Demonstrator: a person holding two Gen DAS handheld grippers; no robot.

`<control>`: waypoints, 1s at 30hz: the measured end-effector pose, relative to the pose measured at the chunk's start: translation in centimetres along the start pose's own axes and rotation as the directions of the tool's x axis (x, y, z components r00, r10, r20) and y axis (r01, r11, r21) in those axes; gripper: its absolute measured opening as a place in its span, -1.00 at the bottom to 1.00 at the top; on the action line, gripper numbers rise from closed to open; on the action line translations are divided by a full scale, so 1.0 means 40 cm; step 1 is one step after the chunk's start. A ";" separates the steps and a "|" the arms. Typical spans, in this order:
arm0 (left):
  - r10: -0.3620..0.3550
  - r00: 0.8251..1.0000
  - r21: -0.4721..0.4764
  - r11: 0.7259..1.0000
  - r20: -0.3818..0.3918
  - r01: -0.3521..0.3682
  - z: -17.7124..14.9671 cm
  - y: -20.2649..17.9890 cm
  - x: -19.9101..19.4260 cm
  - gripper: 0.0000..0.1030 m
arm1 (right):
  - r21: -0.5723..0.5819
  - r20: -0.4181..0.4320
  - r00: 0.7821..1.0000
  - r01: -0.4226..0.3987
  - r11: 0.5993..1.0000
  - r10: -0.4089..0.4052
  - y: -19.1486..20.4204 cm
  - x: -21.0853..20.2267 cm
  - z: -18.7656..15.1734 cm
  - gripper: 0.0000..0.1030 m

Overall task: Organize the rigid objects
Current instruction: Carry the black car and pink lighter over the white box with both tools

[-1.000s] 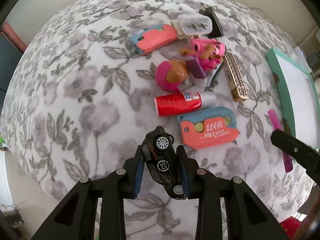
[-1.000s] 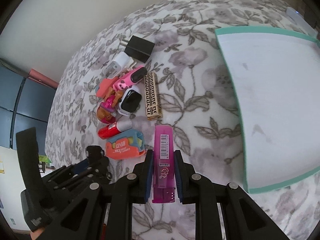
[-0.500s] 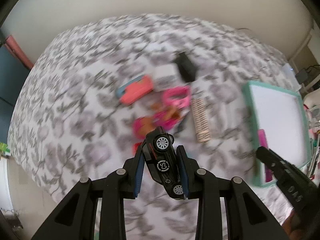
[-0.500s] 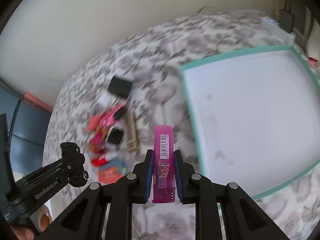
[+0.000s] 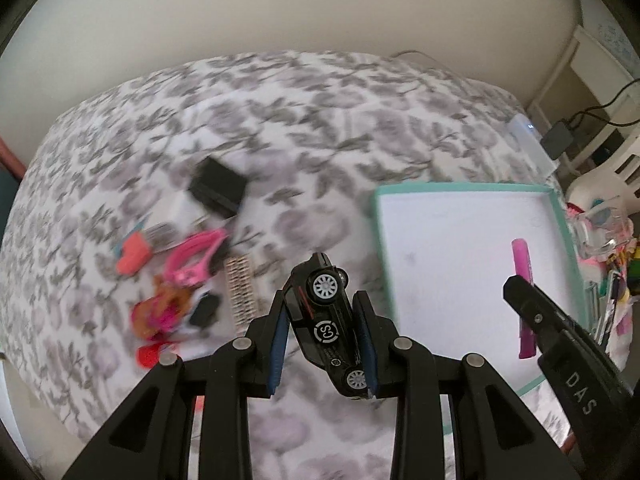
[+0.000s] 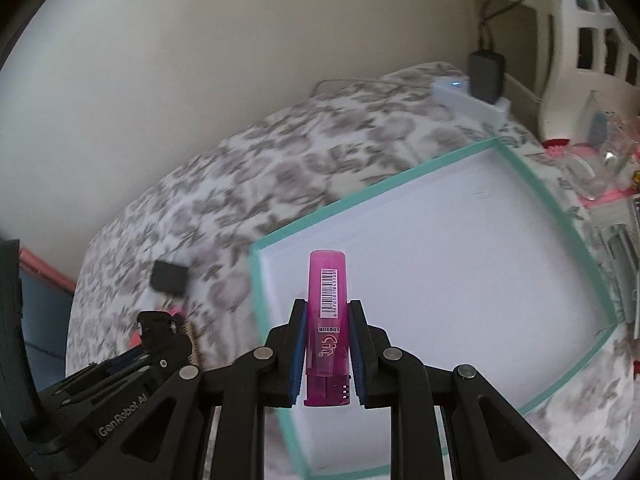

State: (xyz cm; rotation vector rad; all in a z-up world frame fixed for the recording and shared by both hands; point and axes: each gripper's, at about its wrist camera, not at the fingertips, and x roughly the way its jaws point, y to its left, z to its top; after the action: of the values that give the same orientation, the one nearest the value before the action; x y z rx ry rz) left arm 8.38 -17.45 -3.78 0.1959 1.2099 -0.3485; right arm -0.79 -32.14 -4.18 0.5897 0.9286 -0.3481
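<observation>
Tongs [image 5: 322, 334] left grip one toy car [image 5: 326, 320], right [image 6: 326, 354] one lighter [image 6: 327, 320]; blurred pile perhaps eight.

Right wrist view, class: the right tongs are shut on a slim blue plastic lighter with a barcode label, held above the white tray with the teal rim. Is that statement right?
Not quite. In the right wrist view the slim plastic lighter clamped in the right tongs is translucent pink, not blue. The rest stands: it carries a barcode label and is held above the white tray with the teal rim.
</observation>
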 end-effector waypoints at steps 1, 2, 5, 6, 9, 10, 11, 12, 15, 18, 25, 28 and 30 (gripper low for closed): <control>-0.012 1.000 0.004 1.000 -0.001 0.012 0.005 -0.016 0.007 -0.36 | 0.006 0.005 1.000 0.007 1.000 -0.007 -0.013 0.000 0.005 -0.59; -0.021 1.000 0.006 1.000 -0.002 0.021 0.008 -0.026 0.012 -0.36 | 0.013 0.010 1.000 0.016 1.000 -0.016 -0.025 0.001 0.011 -0.59; -0.044 0.999 0.031 0.999 -0.010 0.045 0.019 -0.078 0.045 -0.35 | 0.035 0.009 0.999 0.034 0.999 -0.034 -0.060 0.014 0.025 -0.59; -0.049 0.999 0.039 0.998 -0.011 0.049 0.022 -0.093 0.056 -0.36 | 0.039 0.007 0.999 0.047 0.998 -0.047 -0.070 0.020 0.028 -0.59; -0.075 0.997 0.052 0.996 -0.019 0.076 0.028 -0.126 0.085 -0.35 | 0.042 -0.009 0.997 0.078 0.996 -0.078 -0.094 0.041 0.030 -0.59; -0.085 0.996 0.054 0.995 -0.022 0.086 0.029 -0.135 0.095 -0.35 | 0.039 -0.013 0.996 0.088 0.995 -0.088 -0.101 0.047 0.031 -0.59; -0.093 0.995 0.058 0.994 -0.023 0.094 0.030 -0.144 0.104 -0.35 | 0.038 -0.018 0.995 0.097 0.995 -0.096 -0.108 0.054 0.034 -0.59; -0.096 0.995 0.062 0.993 -0.023 0.097 0.030 -0.150 0.110 -0.35 | 0.042 -0.018 0.995 0.099 0.994 -0.099 -0.115 0.056 0.035 -0.59; -0.096 0.995 0.088 0.991 -0.026 0.098 0.037 -0.180 0.137 -0.35 | 0.045 -0.009 0.994 0.113 0.993 -0.112 -0.129 0.062 0.044 -0.59; -0.101 0.995 0.104 0.989 -0.020 0.103 0.046 -0.197 0.152 -0.35 | 0.026 -0.001 0.991 0.134 0.991 -0.134 -0.132 0.071 0.054 -0.59; -0.081 0.995 0.110 0.990 -0.062 0.088 0.032 -0.206 0.213 -0.35 | 0.020 -0.019 0.986 0.166 0.986 -0.165 -0.148 0.101 0.061 -0.59; -0.069 0.997 0.123 0.990 -0.047 0.074 0.021 -0.216 0.217 -0.35 | 0.016 -0.020 0.986 0.169 0.986 -0.168 -0.149 0.104 0.061 -0.59; -0.060 0.997 0.142 0.988 -0.038 0.064 0.015 -0.226 0.216 -0.34 | 0.017 -0.021 0.986 0.167 0.986 -0.167 -0.149 0.104 0.061 -0.59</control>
State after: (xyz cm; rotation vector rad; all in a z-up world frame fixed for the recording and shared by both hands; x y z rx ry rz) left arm 8.26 -27.42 -11.34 0.2898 1.2268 -0.4888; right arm 0.00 -38.46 -8.42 0.5338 0.9972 -0.5028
